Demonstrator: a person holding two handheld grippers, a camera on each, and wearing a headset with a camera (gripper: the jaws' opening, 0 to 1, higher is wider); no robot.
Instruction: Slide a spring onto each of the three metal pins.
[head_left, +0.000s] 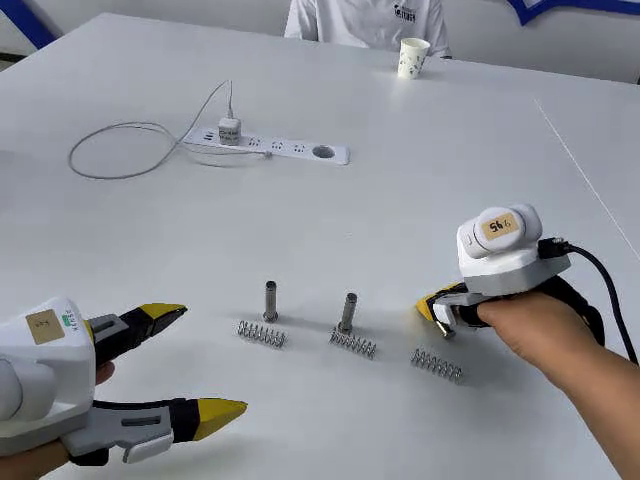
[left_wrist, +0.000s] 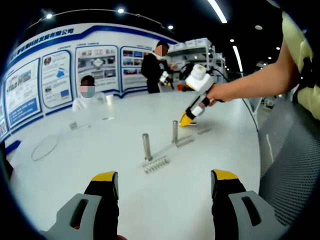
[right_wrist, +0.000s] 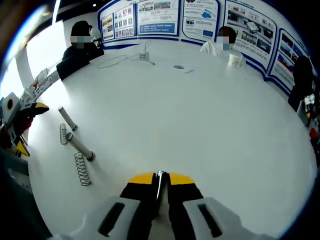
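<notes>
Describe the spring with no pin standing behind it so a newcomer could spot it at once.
On the white table, three springs lie in a row. Yours is the right-end spring, beside the right gripper. The left spring and middle spring each have an upright pin behind; it has none.

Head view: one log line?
left gripper open | right gripper shut on grey metal pin | two pins upright | three coiled metal springs loose

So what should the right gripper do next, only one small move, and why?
Probably stand the third pin on the table behind the rightmost spring. The right gripper is shut on what looks like that pin, while the left pin and the middle pin already stand upright. The left gripper is open, holding nothing.
</notes>
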